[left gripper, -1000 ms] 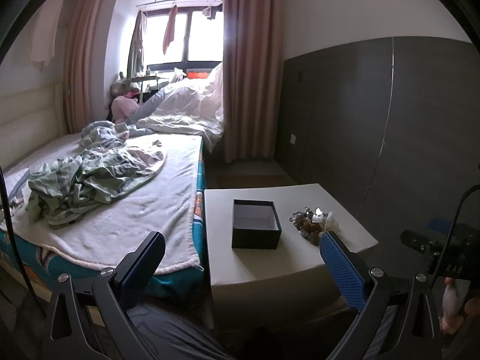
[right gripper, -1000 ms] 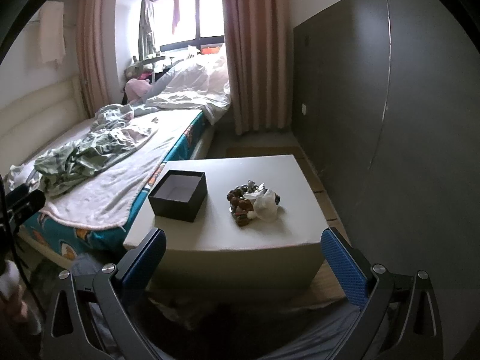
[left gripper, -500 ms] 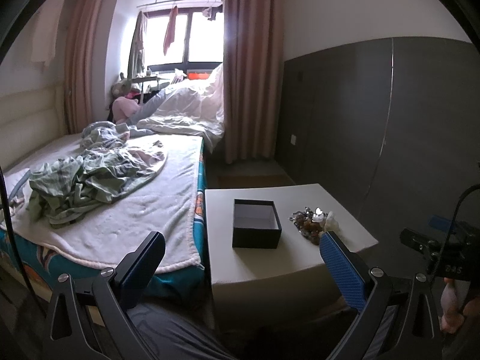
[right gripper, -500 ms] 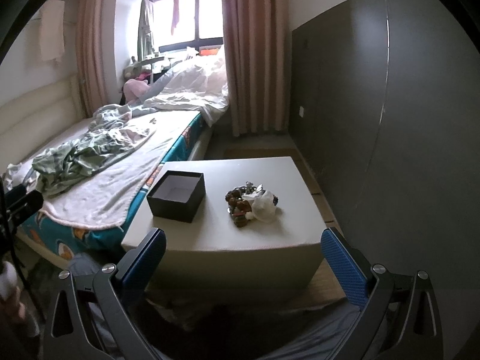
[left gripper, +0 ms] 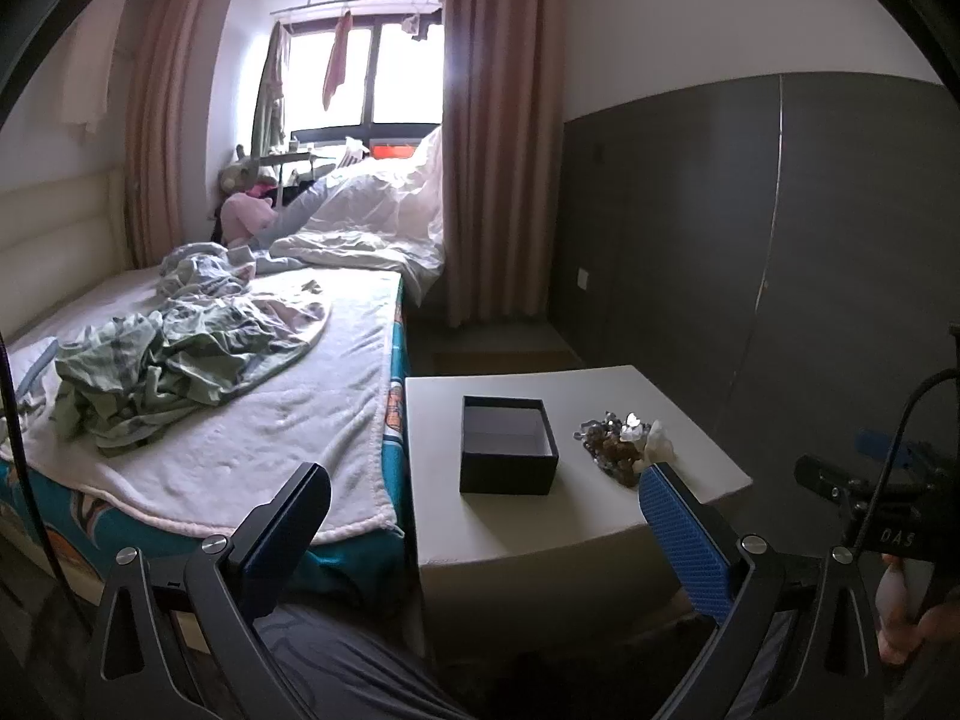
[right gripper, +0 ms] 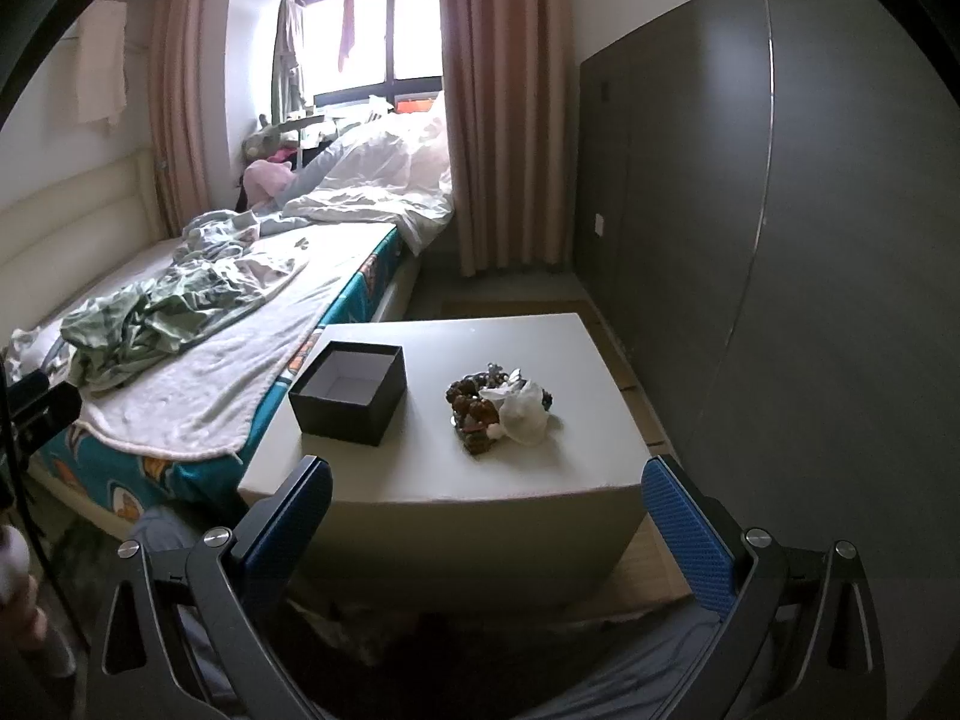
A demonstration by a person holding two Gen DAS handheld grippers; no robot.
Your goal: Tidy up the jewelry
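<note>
Both tools spread wide, nothing held. Left tool [left gripper: 483,531] and right tool [right gripper: 486,516] hover short of the white surface [right gripper: 540,462], not over it yet; looks like pre-approach. Landmark: black box [right gripper: 348,393], lid off, seemingly empty, likely the destination for sorting. Jewelry pile [right gripper: 480,405] sits right of the box, near but not touching, tangled beads with a white crumpled bit [right gripper: 525,414] against it. Bed [right gripper: 180,384] left of the box, up against the surface. Right tool nearer the pile, so probably picks first.
</note>
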